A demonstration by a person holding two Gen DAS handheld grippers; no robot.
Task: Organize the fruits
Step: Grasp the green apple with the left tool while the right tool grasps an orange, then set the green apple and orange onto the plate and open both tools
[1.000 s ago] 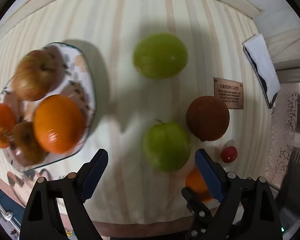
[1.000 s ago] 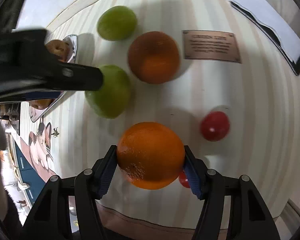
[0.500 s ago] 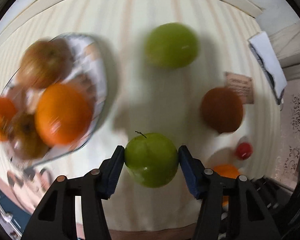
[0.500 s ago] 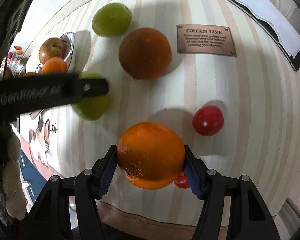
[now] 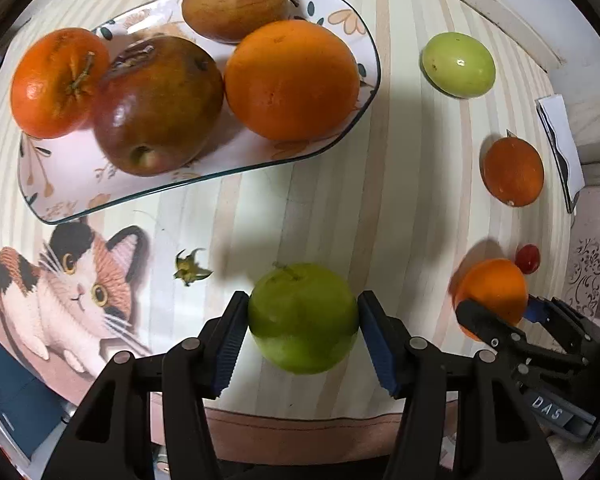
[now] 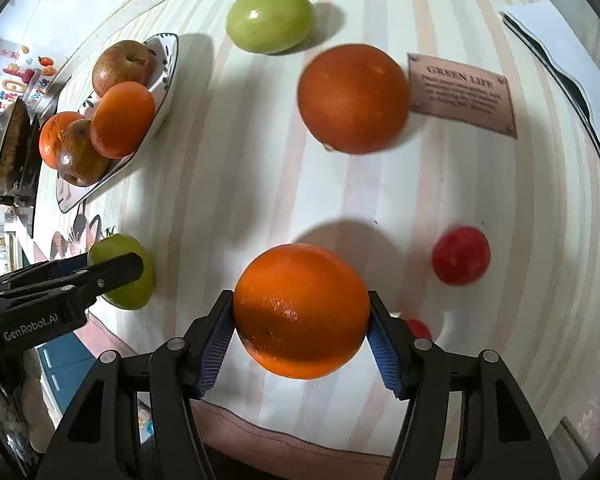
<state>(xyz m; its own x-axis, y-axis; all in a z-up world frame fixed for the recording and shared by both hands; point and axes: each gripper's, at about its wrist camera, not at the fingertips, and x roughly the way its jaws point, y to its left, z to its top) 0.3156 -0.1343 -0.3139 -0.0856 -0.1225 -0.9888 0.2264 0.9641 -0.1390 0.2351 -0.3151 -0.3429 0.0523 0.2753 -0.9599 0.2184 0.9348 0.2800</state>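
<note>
My left gripper point(image 5: 302, 300) is shut on a green apple point(image 5: 300, 332), held just above the striped mat, below the patterned plate point(image 5: 72, 168). The plate carries a tangerine point(image 5: 58, 82), two reddish apples point(image 5: 156, 104) and an orange point(image 5: 292, 80). My right gripper point(image 6: 301, 304) is shut on an orange point(image 6: 300, 316), lifted over the mat. Loose on the mat lie a green fruit point(image 6: 270, 16), a dark orange point(image 6: 354, 98) and two small red tomatoes point(image 6: 460, 255). The right wrist view shows the left gripper with its apple point(image 6: 130, 276) at the left.
A brown plaque point(image 6: 462, 92) and a white booklet point(image 6: 568, 72) lie at the far right of the mat. A cat picture point(image 5: 72, 284) and a dried calyx point(image 5: 188, 270) sit near the front edge. The table's front edge runs just behind both grippers.
The left gripper closed on the green apple and carried it left toward the plate, which now looms large. The right gripper kept its orange and shifted slightly.
</note>
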